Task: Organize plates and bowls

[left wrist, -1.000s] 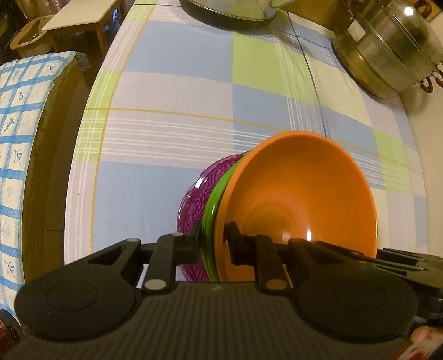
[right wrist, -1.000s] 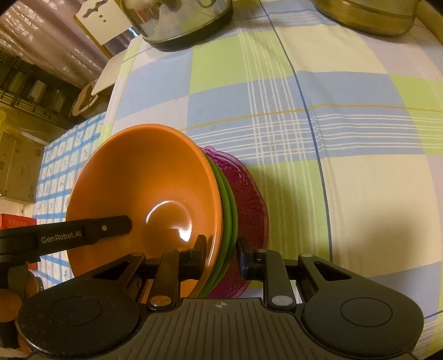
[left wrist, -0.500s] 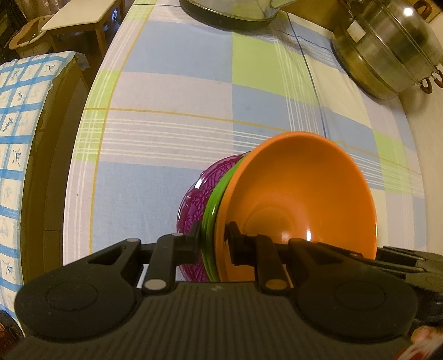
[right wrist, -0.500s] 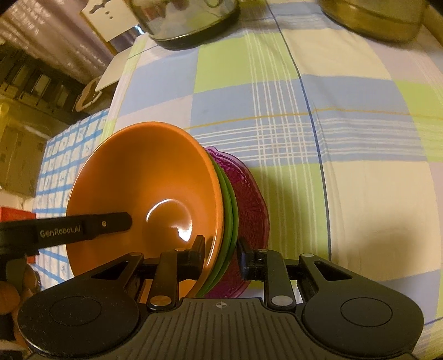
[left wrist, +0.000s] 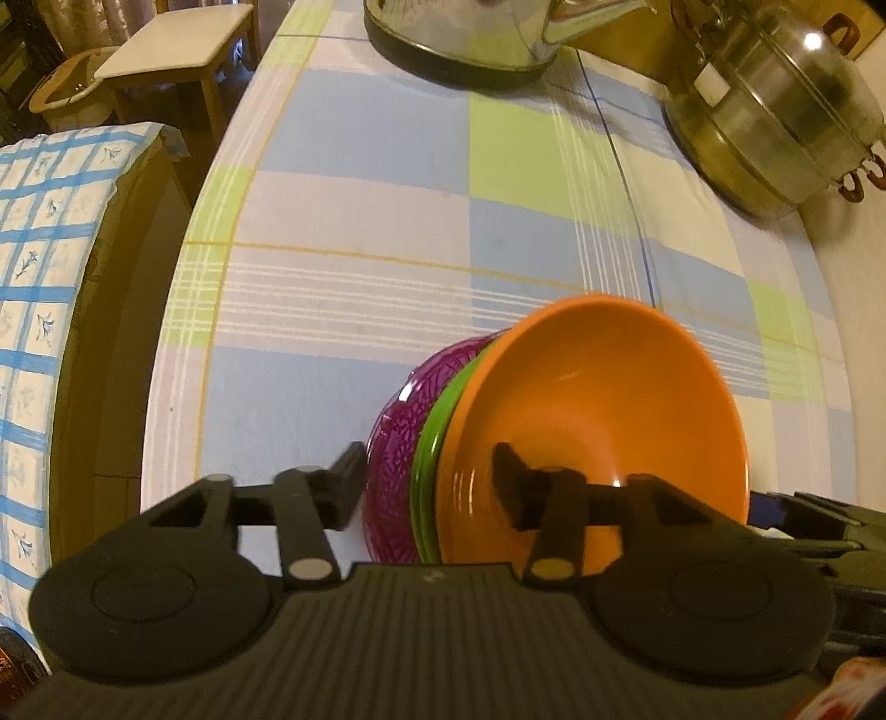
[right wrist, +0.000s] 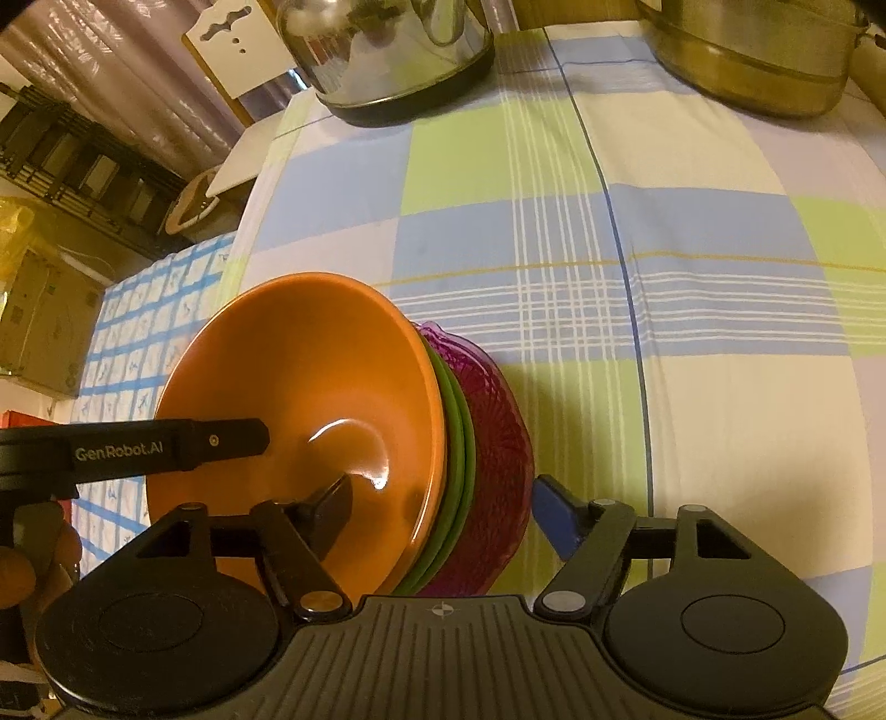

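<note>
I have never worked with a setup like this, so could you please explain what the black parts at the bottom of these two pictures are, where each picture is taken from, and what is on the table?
Each picture comes from a wide-angle camera mounted on a hand-held gripper; a person holds one in each hand. The black parts are the grippers' bodies and two fingers. The left gripper and the right gripper both straddle the rim of the same stack of dishes: an orange bowl nested in a green plate, which sits in a purple glass bowl. Both sets of fingers are spread wide, not pinching. In the right camera's picture, the left gripper appears at the left edge. The stack stands on a checked tablecloth, with a metal kettle and a metal steamer pot at the far end.
</note>
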Demonstrator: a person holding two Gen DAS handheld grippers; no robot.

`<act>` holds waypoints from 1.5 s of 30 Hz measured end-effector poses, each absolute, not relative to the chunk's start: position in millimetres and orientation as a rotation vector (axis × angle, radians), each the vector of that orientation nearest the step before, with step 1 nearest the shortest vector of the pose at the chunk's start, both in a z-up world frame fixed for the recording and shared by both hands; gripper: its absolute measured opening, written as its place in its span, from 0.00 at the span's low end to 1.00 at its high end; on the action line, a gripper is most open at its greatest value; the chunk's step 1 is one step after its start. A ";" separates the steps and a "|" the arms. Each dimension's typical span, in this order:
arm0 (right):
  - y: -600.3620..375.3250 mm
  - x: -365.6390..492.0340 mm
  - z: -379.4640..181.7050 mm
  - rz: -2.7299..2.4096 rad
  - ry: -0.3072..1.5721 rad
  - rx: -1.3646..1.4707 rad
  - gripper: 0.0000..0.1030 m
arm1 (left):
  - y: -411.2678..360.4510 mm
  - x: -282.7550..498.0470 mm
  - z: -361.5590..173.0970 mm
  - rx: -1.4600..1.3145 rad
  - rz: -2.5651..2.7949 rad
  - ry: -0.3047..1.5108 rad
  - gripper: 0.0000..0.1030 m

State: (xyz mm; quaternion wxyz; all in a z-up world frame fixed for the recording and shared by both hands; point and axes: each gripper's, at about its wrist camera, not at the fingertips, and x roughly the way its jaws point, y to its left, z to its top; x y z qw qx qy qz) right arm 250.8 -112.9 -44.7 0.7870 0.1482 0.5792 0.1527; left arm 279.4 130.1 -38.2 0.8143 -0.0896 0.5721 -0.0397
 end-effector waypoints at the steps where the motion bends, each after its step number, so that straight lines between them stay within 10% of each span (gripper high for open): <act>1: -113.9 250.4 -44.2 0.328 1.246 0.322 0.70 | 130.8 279.0 -36.8 -0.195 -0.086 1.216 0.56; 19: -132.2 228.3 -0.2 0.352 1.098 0.326 0.77 | 147.3 240.8 26.0 -0.196 -0.077 0.965 0.98; 45: -209.2 126.8 45.0 0.284 0.862 0.383 0.84 | 115.4 70.5 46.8 -0.132 -0.002 0.667 1.00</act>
